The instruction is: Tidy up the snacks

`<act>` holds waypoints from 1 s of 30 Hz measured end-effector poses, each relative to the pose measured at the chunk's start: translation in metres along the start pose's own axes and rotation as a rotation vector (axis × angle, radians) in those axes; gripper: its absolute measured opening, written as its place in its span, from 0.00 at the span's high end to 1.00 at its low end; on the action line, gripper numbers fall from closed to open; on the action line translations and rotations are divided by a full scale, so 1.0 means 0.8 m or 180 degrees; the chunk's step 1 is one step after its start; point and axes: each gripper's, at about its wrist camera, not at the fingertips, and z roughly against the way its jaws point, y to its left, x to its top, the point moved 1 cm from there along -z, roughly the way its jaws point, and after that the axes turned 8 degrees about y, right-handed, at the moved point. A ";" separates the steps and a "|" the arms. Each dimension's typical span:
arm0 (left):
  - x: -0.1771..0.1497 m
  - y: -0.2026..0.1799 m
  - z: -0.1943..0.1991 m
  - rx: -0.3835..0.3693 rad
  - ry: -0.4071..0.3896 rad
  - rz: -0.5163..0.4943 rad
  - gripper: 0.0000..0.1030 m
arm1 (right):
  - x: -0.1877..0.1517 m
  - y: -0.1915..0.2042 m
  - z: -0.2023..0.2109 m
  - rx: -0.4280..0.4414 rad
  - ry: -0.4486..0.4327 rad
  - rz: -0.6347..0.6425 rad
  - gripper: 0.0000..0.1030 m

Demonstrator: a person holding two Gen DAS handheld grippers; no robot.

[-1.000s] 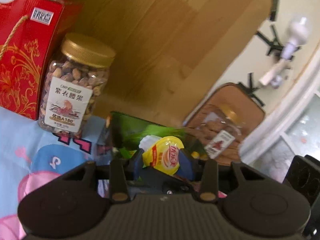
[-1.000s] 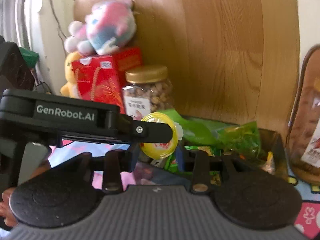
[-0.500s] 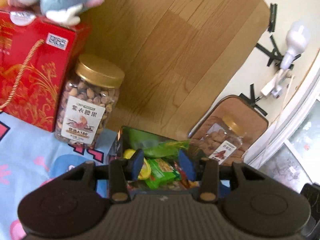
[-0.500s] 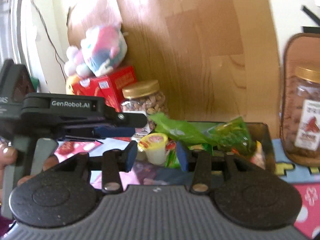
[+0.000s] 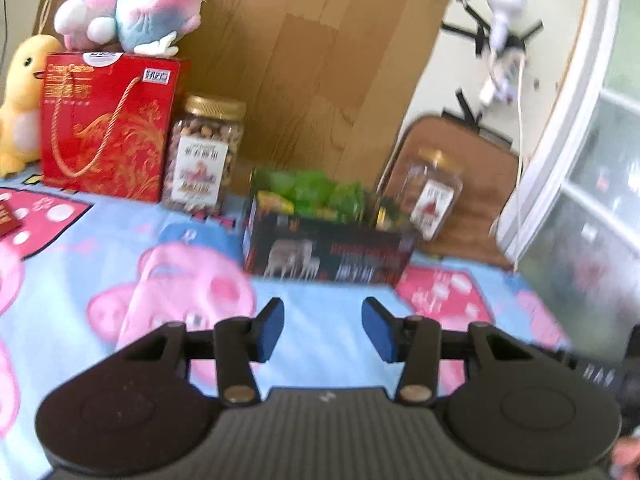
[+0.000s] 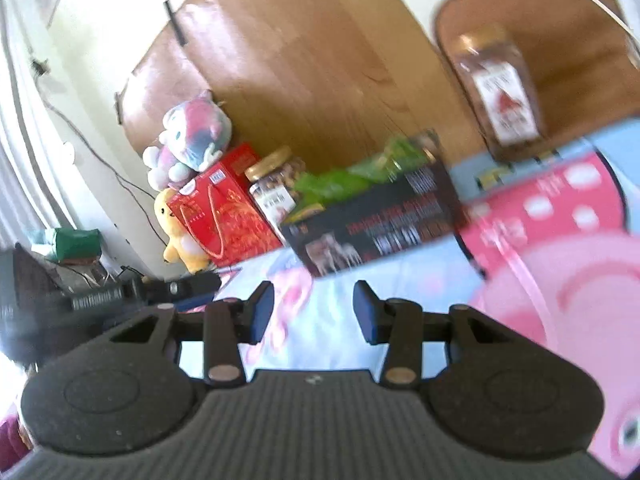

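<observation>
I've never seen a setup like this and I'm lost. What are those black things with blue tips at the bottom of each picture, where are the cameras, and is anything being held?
No robot here: a person carries a hand-held claw in each hand, and a fisheye camera on each looks forward along its two fingers. One picture comes from the left claw, the other from the right claw, which is tilted. The blue tips are their pads. Both claws are open, have just been opening, and hold nothing.

Ahead, on a cartoon-print cloth, stands a dark box filled with green snack packets. Around it are two nut jars, a red gift box with a plush toy on top, and a yellow plush duck.
</observation>
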 end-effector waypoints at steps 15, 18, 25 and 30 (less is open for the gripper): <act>-0.085 -0.058 0.042 0.0436 0.0121 -0.0256 0.41 | -0.062 0.036 0.067 -0.0307 -0.0181 -0.0115 0.41; -0.095 -0.064 0.048 0.0582 0.0055 -0.0291 0.13 | -0.071 0.038 0.069 -0.0387 -0.0172 -0.0154 0.32; -0.105 -0.075 0.058 0.0812 -0.0022 -0.0412 0.00 | -0.090 0.048 0.070 -0.0509 -0.0167 -0.0168 0.23; -0.108 -0.075 0.059 0.0868 -0.0007 -0.0388 0.00 | -0.094 0.054 0.070 -0.0589 -0.0187 -0.0107 0.16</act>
